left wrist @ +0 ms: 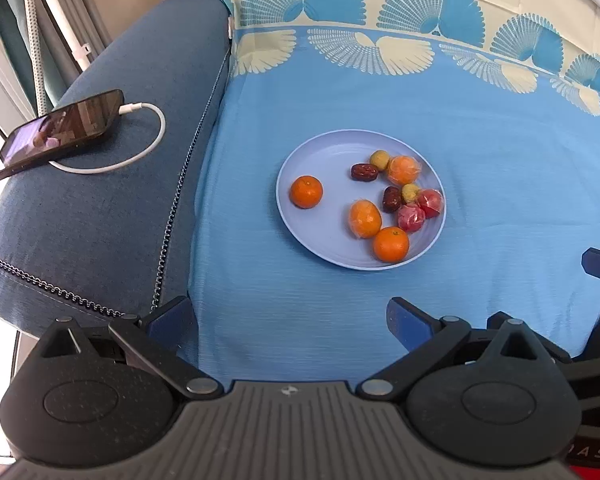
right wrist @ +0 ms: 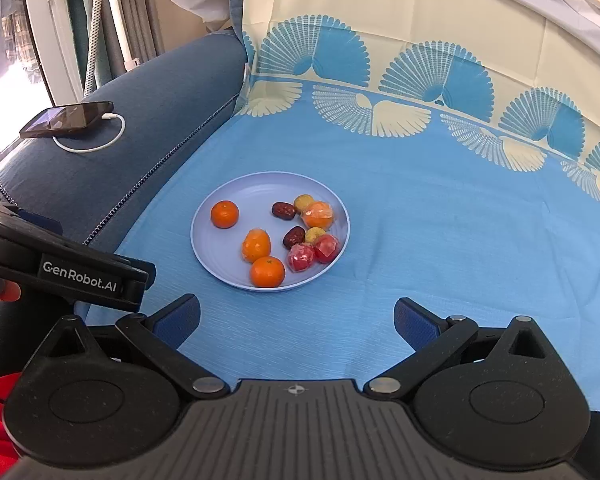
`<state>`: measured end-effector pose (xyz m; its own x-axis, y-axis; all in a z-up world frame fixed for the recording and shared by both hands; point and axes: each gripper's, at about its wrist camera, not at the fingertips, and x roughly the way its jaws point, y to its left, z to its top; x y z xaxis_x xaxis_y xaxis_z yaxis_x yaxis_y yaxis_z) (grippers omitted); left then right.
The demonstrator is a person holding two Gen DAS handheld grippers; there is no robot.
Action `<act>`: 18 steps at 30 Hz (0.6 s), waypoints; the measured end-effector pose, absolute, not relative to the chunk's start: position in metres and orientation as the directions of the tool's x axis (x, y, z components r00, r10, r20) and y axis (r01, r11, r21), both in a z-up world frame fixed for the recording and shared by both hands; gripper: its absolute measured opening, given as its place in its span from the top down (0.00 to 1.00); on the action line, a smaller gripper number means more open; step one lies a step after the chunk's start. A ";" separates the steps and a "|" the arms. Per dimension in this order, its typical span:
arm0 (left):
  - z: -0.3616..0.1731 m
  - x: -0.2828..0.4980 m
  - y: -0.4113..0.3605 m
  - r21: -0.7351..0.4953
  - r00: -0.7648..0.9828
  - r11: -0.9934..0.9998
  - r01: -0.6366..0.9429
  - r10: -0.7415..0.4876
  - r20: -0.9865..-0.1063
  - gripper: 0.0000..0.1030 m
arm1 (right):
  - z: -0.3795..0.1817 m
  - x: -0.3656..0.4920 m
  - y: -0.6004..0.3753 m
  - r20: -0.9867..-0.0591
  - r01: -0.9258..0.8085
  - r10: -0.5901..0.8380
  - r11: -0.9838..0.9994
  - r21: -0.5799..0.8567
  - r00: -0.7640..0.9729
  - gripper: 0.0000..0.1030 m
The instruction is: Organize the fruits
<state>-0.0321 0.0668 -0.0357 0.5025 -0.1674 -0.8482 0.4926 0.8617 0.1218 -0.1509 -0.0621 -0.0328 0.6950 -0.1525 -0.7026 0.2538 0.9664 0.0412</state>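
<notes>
Hovering left tongs [left wrist: 292,322] spread, empty | right tongs [right wrist: 296,322] likewise | plate [right wrist: 220,256] fruits — some plastic-wrapped, kinds unclear

A round pale-blue plate [left wrist: 320,160] lies flat on the blue cloth and holds all the fruit. One bare orange mandarin [left wrist: 306,191] sits alone at nine o'clock; another [left wrist: 391,243] rests near the rim at five. Two plastic-wrapped orange fruits lie at one o'clock [left wrist: 403,169] and near the centre [left wrist: 365,218]. Two dark red dates [left wrist: 364,171], two small yellow-green fruits [left wrist: 379,159] and two wrapped red fruits [left wrist: 411,218] cluster toward three o'clock.
</notes>
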 end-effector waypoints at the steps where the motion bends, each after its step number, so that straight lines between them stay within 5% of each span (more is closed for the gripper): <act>1: -0.036 -0.032 0.067 0.120 0.503 0.864 0.489 -0.168 -0.848 0.00 | -0.033 -0.151 -0.062 -0.703 0.255 -0.153 0.966 0.042 0.695 0.01; 18: -0.042 -0.026 0.070 0.140 0.501 0.891 0.433 -0.109 -0.859 0.00 | -0.033 -0.150 -0.062 -0.701 0.261 -0.159 0.965 0.040 0.695 0.01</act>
<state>-0.0257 0.0703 -0.0422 0.5009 -0.1088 -0.8587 0.4327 0.8907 0.1396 -0.1504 -0.0619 -0.0328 0.6954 -0.1589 -0.7008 0.2608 0.9646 0.0401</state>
